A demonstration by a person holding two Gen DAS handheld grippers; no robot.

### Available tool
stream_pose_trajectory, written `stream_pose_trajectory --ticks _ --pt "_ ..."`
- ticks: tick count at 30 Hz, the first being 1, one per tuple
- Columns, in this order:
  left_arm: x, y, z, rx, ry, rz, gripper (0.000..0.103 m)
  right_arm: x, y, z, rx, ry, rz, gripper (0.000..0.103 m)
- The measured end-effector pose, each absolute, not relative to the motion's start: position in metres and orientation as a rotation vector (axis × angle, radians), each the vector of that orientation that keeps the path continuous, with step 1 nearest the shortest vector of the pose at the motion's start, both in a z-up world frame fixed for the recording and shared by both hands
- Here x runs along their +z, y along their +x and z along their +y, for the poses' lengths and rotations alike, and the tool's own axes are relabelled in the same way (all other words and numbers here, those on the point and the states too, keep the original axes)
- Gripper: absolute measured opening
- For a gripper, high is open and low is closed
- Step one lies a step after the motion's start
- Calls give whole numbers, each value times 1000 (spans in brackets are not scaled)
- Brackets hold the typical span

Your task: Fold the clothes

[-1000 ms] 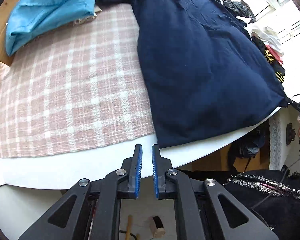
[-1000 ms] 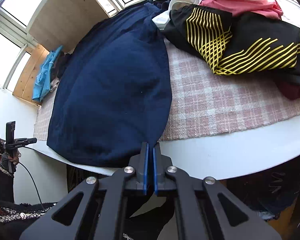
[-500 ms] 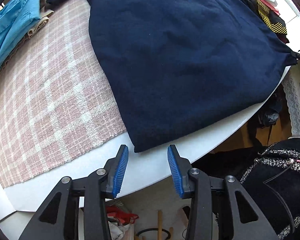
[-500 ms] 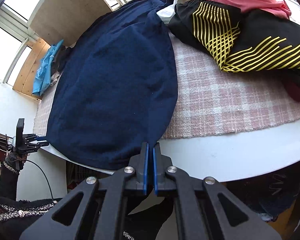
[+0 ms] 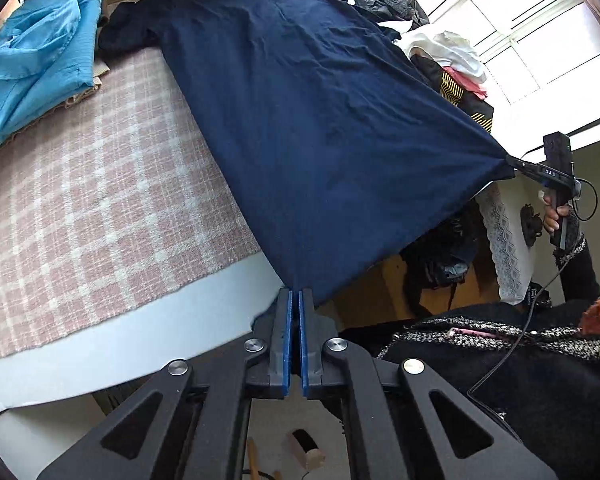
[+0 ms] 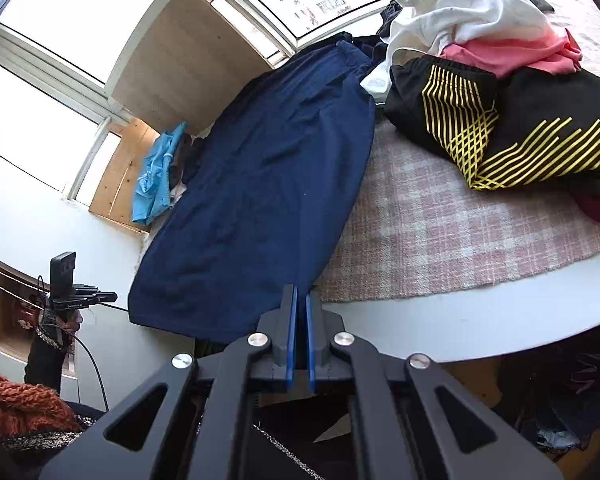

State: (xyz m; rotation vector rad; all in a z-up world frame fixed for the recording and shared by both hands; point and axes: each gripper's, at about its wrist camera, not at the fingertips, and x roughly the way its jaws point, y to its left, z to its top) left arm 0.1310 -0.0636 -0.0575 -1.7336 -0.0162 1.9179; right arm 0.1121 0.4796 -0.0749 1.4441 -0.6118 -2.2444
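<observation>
A blue garment (image 5: pixel 36 52) lies at the left of the checked cloth (image 5: pixel 100 200), then the left gripper (image 5: pixel 294 300) and right gripper (image 6: pixel 301 296) each pinch a near corner of the navy garment (image 5: pixel 320 120), lifting its hem off the table (image 6: pixel 480 320), beside a clothes pile (image 6: pixel 500 100).
</observation>
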Motion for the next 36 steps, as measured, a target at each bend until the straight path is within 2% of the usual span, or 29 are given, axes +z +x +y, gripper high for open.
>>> stream_pose_trajectory --ticks 3,5,7,9,11,15,20,25,26,28,30,31,32,36 --pt "-58 103 -61 1963 -1806 131 0 -98 97 472 -2310 1548 -467 4" --pt "-81 84 -64 1955 -1860 129 0 -119 94 465 -2279 1623 -431 4" --pt "-100 84 -57 1927 -1877 141 4 -134 96 458 -2264 1677 -363 4" --pt "-117 102 -50 1891 -1873 130 26 -146 98 455 -2244 1708 -340 4" --pt "-133 123 -42 1865 -1885 116 30 -153 99 455 -2238 1722 -324 4" --pt "-157 158 -33 1816 -1934 -10 33 -157 98 461 -2231 1734 -328 4" --pt "-175 165 -36 1864 -2012 -94 35 -154 96 459 -2234 1740 -283 4" --pt "-189 161 -29 1862 -2044 -127 36 -151 95 456 -2231 1727 -264 4" --pt "-188 160 -27 1862 -2037 -130 41 -151 96 456 -2231 1726 -261 4" --pt "-188 157 -26 1865 -2034 -137 42 -151 96 456 -2233 1726 -256 4" --pt "-186 157 -25 1872 -2031 -119 36 -151 97 457 -2234 1726 -253 4" --pt "-186 157 -26 1876 -2026 -116 24 -151 97 458 -2233 1725 -256 4" --pt "-187 157 -27 1865 -2024 -132 3 -151 97 459 -2233 1724 -260 4" --pt "-184 155 -28 1833 -1995 -172 3 -152 98 462 -2234 1722 -282 4"
